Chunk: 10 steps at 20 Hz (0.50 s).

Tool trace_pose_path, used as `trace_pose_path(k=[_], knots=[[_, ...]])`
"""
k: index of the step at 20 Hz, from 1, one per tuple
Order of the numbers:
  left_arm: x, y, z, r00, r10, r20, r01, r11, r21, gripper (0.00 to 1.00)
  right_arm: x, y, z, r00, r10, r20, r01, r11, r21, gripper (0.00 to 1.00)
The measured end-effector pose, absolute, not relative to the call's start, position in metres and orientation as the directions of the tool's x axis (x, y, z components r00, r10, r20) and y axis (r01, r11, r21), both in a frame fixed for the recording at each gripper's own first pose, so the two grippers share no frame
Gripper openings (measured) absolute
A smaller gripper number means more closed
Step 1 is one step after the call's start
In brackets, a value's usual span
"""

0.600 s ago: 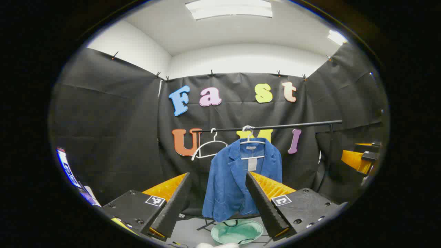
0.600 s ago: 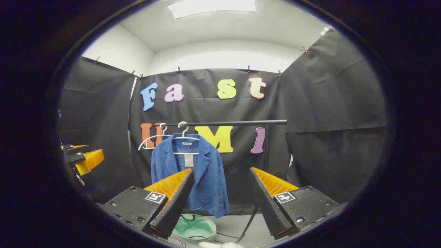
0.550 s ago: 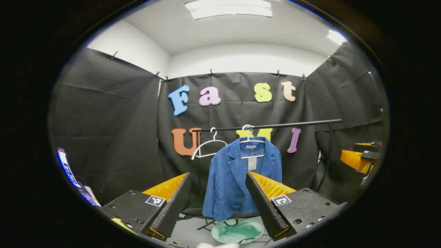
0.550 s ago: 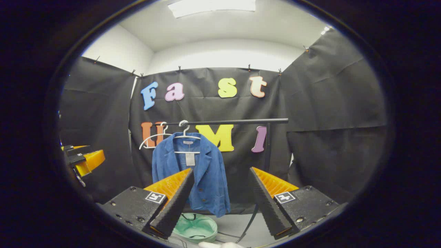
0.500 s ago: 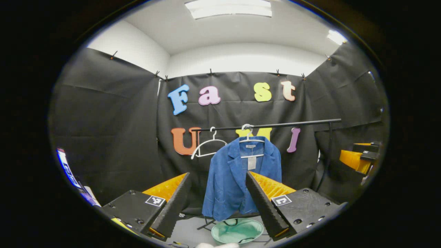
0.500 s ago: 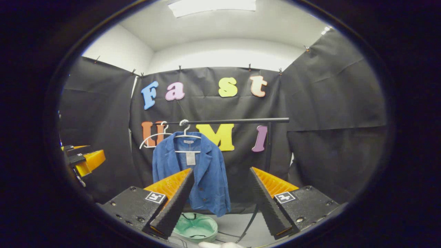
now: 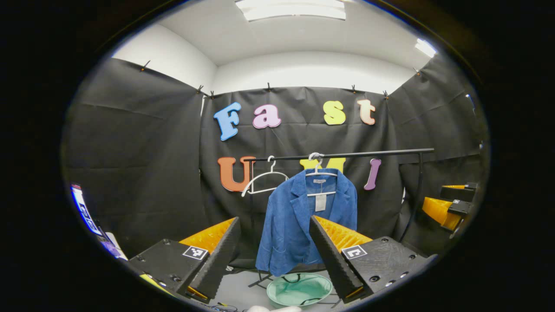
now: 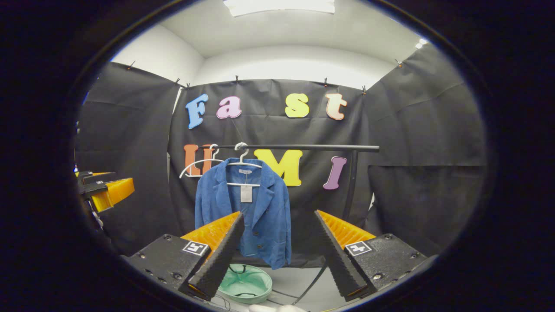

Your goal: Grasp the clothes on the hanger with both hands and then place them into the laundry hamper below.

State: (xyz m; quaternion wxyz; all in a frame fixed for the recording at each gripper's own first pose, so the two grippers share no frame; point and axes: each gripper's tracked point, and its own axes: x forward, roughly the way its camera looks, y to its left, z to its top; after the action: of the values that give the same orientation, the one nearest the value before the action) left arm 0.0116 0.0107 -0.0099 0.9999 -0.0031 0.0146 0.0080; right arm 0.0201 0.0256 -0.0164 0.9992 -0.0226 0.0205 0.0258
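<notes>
A blue jacket (image 7: 299, 221) (image 8: 260, 208) hangs on a white hanger (image 7: 320, 173) (image 8: 243, 164) from a black rail (image 7: 347, 154) (image 8: 299, 147). Beneath it on the floor sits a pale green laundry hamper (image 7: 299, 289) (image 8: 246, 283). My left gripper (image 7: 274, 255) is open, well short of the jacket, nothing between its fingers. My right gripper (image 8: 277, 253) is open too, with the jacket off to its left and farther away. In the left gripper view the right gripper (image 7: 446, 203) shows at the far right edge. In the right gripper view the left gripper (image 8: 102, 190) shows at the far left edge.
An empty white hanger (image 7: 265, 182) (image 8: 200, 167) hangs left of the jacket. The rail's upright post (image 7: 417, 190) (image 8: 350, 182) stands to the right, its feet (image 7: 260, 281) reaching out on the grey floor. A lit screen (image 7: 84, 212) shows at the left edge.
Both grippers have edged closer to the rack, so the jacket and rail look slightly larger and higher. Both stay open.
</notes>
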Motion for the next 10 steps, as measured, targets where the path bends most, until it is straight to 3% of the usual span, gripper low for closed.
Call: trace_pose_path(k=[10], knots=[[0.049,0.002,-0.023,0.998,0.037,-0.043,-0.037,0.999,-0.001,1.0,0.074,0.03,-0.035,0.993,0.109,-0.053,-0.11,0.994,-0.025,1.0]])
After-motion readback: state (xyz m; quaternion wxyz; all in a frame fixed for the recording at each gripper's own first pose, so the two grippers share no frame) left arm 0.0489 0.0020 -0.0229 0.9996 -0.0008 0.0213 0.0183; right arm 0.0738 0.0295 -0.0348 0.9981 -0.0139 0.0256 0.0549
